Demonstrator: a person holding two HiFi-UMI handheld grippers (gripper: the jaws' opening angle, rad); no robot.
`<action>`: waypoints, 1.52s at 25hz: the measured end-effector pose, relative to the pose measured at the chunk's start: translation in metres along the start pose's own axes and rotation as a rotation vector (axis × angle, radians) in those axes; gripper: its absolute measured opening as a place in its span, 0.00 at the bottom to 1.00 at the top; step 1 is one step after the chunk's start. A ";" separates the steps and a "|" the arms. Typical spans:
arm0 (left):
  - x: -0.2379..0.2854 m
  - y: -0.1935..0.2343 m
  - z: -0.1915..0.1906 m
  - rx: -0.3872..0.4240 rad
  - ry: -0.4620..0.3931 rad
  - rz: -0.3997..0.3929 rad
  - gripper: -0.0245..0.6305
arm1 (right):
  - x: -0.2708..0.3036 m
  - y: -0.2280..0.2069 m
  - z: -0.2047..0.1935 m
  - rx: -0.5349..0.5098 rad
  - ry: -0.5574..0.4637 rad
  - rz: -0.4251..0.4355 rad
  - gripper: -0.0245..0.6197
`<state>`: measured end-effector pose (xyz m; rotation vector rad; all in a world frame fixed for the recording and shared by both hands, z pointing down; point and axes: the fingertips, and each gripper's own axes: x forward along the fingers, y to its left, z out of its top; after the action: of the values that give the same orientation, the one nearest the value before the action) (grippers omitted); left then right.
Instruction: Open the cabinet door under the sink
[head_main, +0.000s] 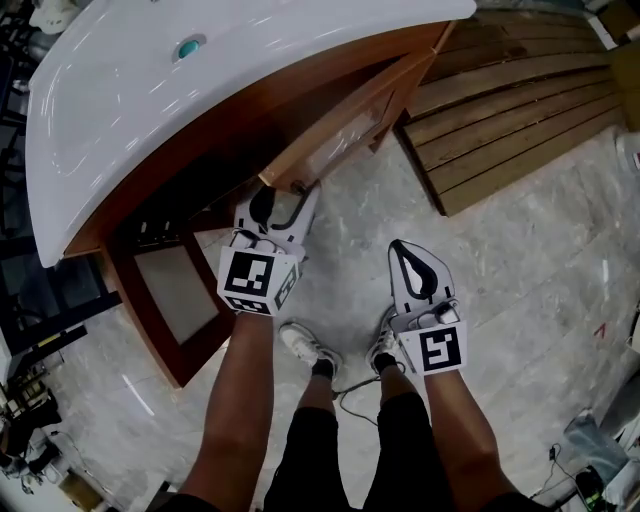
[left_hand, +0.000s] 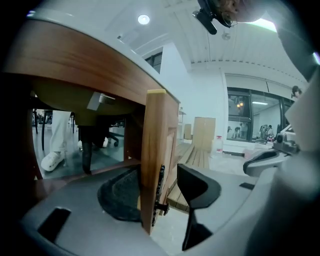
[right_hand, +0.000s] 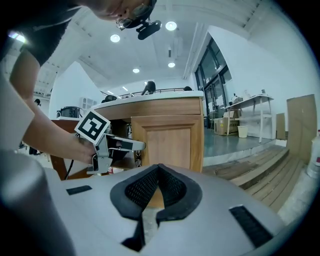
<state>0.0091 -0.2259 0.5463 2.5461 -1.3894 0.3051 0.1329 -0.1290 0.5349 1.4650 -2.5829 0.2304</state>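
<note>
Head view, cabinet door: it stands swung out from under the sink, already well open.
Door edge: it sits between your left gripper's jaws, beside the knob, which I judge is the place to swing it from.
Left jaws: apart, straddling the edge; the knob-side pad is clear of the wood.
Right gripper: jaws together, empty, over the floor and out of the door's arc.

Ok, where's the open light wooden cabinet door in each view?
Head view: light wooden cabinet door upper centre, swung out below the white sink.
Left gripper view: centre, edge-on.
Right gripper view: centre, face-on.
Shared landmark: slatted wooden platform beside the door.
</note>
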 end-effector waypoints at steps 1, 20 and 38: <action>-0.002 -0.007 -0.001 0.004 0.004 -0.007 0.37 | -0.004 0.000 0.000 0.003 -0.005 -0.016 0.07; -0.012 -0.126 -0.009 0.038 0.080 0.017 0.36 | -0.079 -0.034 -0.010 0.051 0.043 -0.056 0.07; 0.027 -0.217 -0.005 0.026 0.034 -0.020 0.27 | -0.120 -0.104 -0.018 0.031 0.055 -0.078 0.07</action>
<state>0.2061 -0.1314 0.5380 2.5618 -1.3558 0.3641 0.2842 -0.0780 0.5317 1.5441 -2.4848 0.2977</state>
